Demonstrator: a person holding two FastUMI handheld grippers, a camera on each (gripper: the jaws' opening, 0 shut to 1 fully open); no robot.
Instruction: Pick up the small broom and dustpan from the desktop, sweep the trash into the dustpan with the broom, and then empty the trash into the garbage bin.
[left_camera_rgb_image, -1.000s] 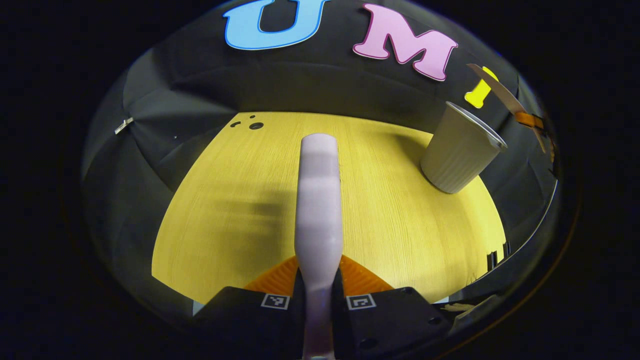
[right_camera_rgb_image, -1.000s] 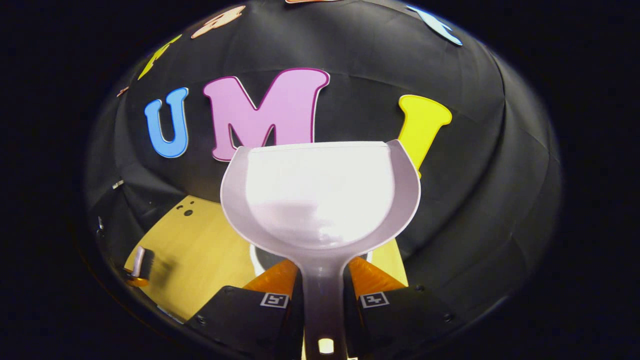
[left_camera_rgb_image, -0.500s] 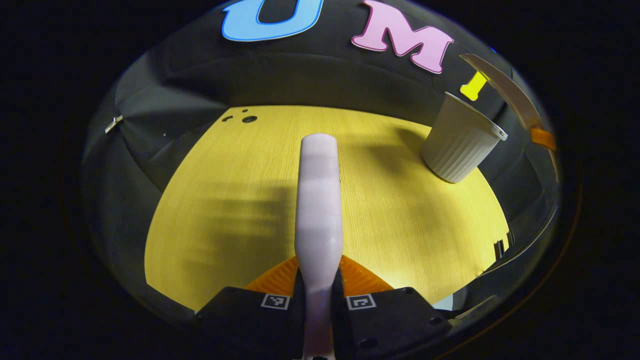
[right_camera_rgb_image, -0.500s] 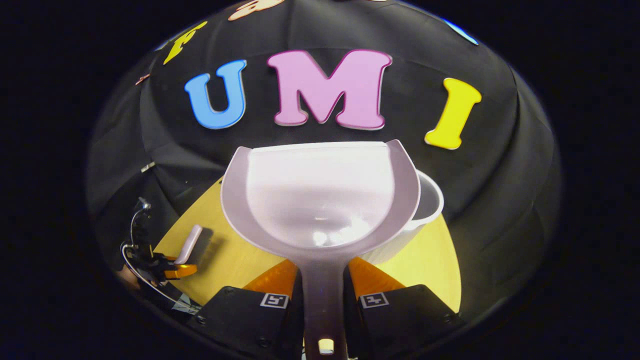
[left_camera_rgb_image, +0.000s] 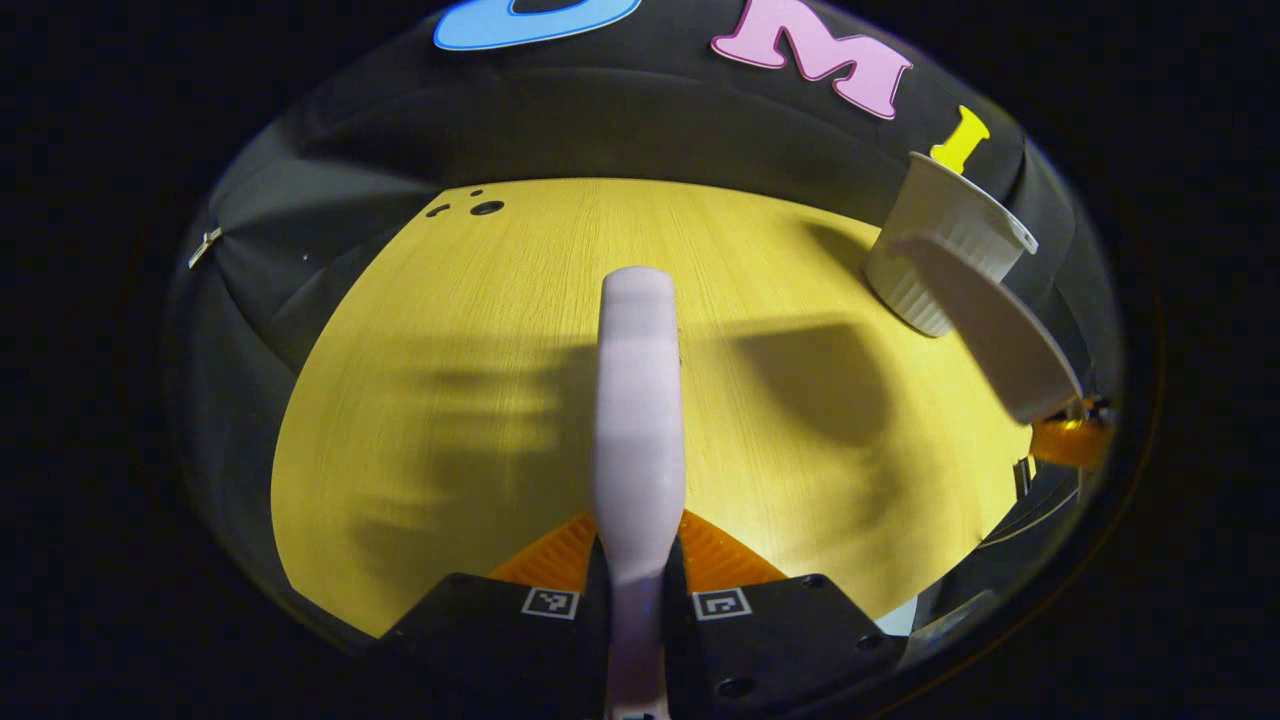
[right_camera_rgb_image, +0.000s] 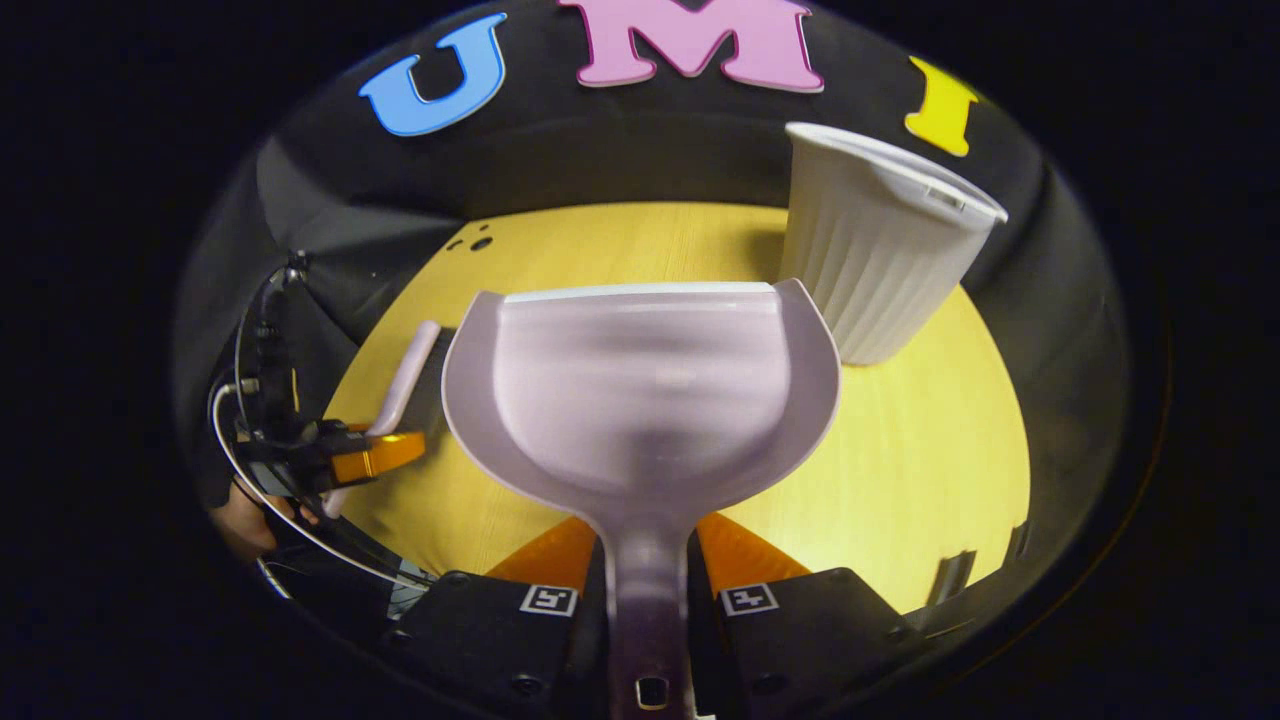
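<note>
My left gripper (left_camera_rgb_image: 637, 540) is shut on the handle of the pale lilac broom (left_camera_rgb_image: 638, 400), which points forward above the yellow desktop (left_camera_rgb_image: 450, 420). My right gripper (right_camera_rgb_image: 647, 545) is shut on the handle of the lilac dustpan (right_camera_rgb_image: 640, 390), held level over the desk, its scoop bare inside. The white ribbed garbage bin (right_camera_rgb_image: 880, 250) stands upright just beyond the pan's right corner. In the left gripper view the bin (left_camera_rgb_image: 945, 250) is at the far right with the dustpan (left_camera_rgb_image: 985, 330) in front of it. In the right gripper view the left gripper (right_camera_rgb_image: 370, 455) holds the broom (right_camera_rgb_image: 405, 375) at the left.
A hand (right_camera_rgb_image: 245, 520) and cables sit behind the left gripper at the desk's left edge. Small dark holes (left_camera_rgb_image: 487, 208) mark the desk's far left corner. Black cloth walls close the desk in on the far side and both sides.
The dustpan has come down and tipped level, from above the bin's mouth to low over the desk beside the bin. The broom has stayed nearly still, with its view tilting slightly down.
</note>
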